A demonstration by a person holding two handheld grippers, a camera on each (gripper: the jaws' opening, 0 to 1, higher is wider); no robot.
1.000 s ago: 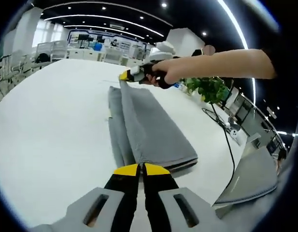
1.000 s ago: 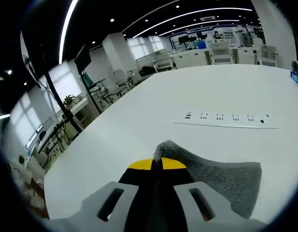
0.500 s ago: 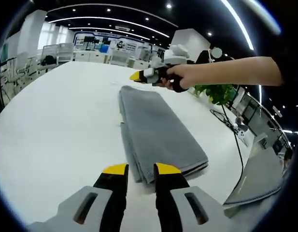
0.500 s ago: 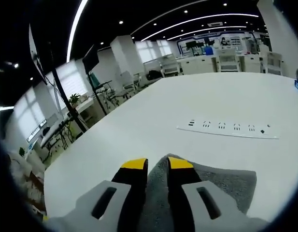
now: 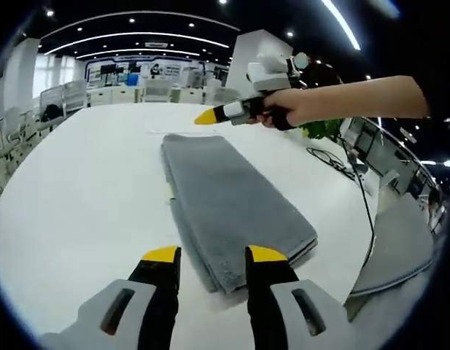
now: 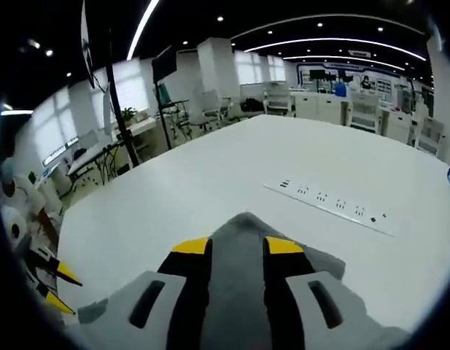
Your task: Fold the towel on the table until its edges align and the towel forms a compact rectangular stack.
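A grey towel (image 5: 228, 200) lies folded in a long narrow stack on the white table (image 5: 79, 197). My left gripper (image 5: 214, 254) is open just above the towel's near end, touching nothing. In the left gripper view a person's hand holds my right gripper (image 5: 204, 117) in the air over the towel's far end. In the right gripper view my right gripper (image 6: 238, 246) is open, its yellow tips spread over the grey towel (image 6: 243, 237) below.
A white power strip (image 6: 328, 206) lies on the table beyond the towel's far end. A black cable (image 5: 356, 193) runs along the table's right edge near a green plant (image 5: 323, 130). Desks and chairs stand in the background.
Both grippers have opened wider and lifted away from the towel, which now lies flat. The right gripper rose higher above the far end.
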